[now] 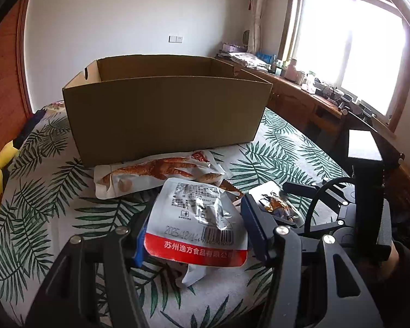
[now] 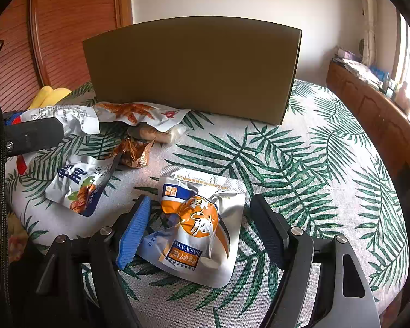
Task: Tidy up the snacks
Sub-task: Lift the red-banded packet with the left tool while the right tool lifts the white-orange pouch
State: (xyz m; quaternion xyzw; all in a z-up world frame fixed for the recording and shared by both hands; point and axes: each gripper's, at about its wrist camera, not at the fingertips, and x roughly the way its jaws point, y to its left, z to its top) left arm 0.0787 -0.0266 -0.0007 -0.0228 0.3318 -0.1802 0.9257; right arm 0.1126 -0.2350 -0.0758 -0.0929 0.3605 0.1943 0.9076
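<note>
While lifted, silver packet [image 1: 196, 218] points boxward lengthwise.

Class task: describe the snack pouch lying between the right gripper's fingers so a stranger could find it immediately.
Start at the cardboard box on the leaf-print cloth. Nearer the camera, the silver pouch lies between the right gripper's open fingers. Only it carries an orange disc and the word BAILIWANG.

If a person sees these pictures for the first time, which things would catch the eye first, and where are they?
Most striking is the big open cardboard box, standing at the back of the leaf-print cloth. In front of it lie several snack packets. A silver packet with a red band sits between the pads of the left hand-held gripper, and a silver and orange pouch lies on the cloth between the open jaws of the right hand-held gripper.
</note>
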